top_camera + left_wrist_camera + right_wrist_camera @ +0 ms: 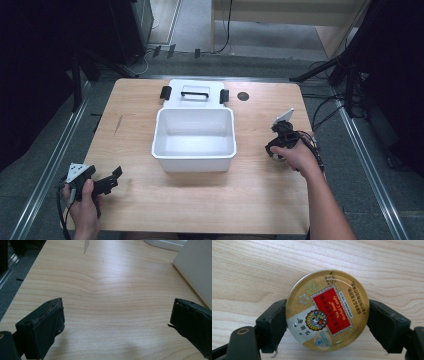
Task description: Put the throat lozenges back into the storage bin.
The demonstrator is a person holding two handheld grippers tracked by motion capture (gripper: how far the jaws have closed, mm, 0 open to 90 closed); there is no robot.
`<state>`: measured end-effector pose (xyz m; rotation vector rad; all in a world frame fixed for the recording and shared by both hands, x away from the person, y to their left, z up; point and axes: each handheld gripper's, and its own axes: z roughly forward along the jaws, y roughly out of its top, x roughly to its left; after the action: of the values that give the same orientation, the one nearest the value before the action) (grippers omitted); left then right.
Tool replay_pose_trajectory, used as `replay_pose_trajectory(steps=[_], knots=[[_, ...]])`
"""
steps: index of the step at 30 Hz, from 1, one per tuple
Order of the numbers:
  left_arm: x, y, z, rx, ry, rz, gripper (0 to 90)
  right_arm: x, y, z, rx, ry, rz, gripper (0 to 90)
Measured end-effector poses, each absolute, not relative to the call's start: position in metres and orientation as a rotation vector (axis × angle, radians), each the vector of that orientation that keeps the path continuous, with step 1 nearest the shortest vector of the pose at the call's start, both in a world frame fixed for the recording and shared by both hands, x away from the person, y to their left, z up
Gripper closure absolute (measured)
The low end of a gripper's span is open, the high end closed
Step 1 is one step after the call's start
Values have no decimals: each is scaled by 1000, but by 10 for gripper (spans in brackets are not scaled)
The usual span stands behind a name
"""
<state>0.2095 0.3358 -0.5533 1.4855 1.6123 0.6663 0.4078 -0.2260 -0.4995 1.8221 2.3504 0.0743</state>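
right tongs (327, 322) clamp round candy tin (327, 310) | left tongs (117, 325) wide | white bin (194, 159) – empty

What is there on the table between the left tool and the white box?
Nothing: in the left gripper view, only bare wood of the table lies between the open left tool and the white box. The high view shows the same.

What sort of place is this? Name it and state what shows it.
Probably a lab or studio set up for recording: one wooden table stands on grey carpet between metal floor rails, with dark stands and loose cables around it, and hand-held tongs at work.
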Motion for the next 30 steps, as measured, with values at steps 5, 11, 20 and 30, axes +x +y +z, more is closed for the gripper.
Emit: replay_pose_trajectory(steps=[5,11,20,30], knots=[[210,335,-553,1486,1613,668,0,407,-229,-493,1832,2340,101,209],[210,335,-553,1487,1612,673,0,405,-228,-487,1801,2362,113,209],[210,333,-553,1502,1606,690,0,404,-217,-469,1703,2447,149,210],[210,331,-553,1516,1599,715,0,401,-199,-445,1579,2512,173,210]])
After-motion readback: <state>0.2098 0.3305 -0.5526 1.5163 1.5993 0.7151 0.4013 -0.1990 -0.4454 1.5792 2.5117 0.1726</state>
